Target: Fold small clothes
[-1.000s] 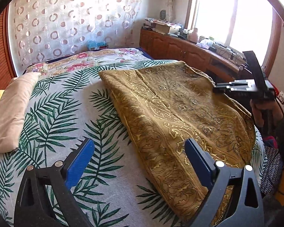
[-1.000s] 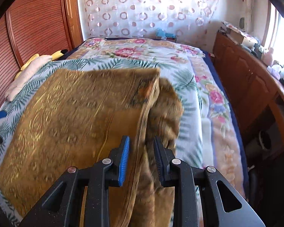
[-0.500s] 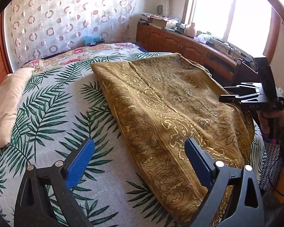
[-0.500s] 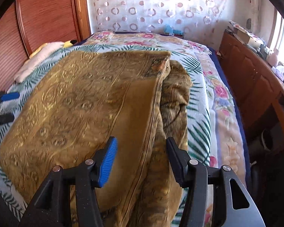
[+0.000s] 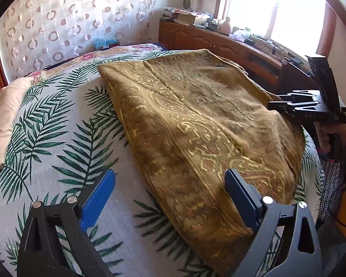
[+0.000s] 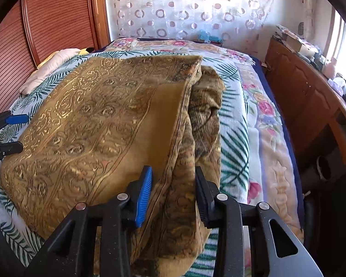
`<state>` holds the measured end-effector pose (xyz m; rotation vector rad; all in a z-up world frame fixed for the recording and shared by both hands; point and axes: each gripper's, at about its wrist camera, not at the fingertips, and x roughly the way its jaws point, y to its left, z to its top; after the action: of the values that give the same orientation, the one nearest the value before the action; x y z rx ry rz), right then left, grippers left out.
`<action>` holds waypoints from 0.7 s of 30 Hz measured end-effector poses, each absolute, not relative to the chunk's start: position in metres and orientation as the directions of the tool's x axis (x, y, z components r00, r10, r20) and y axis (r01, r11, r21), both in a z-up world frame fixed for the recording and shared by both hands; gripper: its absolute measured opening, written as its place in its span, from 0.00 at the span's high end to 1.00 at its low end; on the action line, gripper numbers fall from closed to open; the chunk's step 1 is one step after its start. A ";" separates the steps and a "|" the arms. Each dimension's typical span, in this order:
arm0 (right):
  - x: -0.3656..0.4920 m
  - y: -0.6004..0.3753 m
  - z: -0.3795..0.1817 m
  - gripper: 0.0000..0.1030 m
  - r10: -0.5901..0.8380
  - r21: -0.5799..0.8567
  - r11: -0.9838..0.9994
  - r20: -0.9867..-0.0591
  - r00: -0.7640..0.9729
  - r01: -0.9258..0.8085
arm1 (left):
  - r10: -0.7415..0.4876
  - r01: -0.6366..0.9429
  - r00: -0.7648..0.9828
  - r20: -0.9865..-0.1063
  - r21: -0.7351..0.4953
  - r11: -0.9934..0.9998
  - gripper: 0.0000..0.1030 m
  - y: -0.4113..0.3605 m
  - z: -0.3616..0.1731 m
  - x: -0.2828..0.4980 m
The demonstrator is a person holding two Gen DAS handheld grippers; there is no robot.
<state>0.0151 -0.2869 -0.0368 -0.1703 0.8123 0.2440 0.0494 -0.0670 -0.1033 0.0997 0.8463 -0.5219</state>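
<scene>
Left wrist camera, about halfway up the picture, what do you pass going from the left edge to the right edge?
Beige pillow → palm-leaf bedspread → gold patterned cloth → right gripper → hand holding it.

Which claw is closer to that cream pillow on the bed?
Left. The left claw hovers beside the cream pillow; the right claw, closing around the gold cloth, sits across the bed.

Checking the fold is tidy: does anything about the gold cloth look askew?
Yes. In the right wrist view, the gold cloth lies flat on top, but a bunched layer sticks out past its right edge.
</scene>
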 end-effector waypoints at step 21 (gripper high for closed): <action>-0.032 -0.297 -0.030 0.45 0.101 -0.043 0.983 -0.688 0.718 -0.179 | -0.453 0.518 0.483 -0.749 -0.172 0.838 0.38 -0.060 -0.107 0.027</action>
<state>-0.0322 -0.2974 -0.0298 -0.1090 0.7539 0.1549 0.0268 -0.0602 -0.1065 0.0812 0.8871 -0.5921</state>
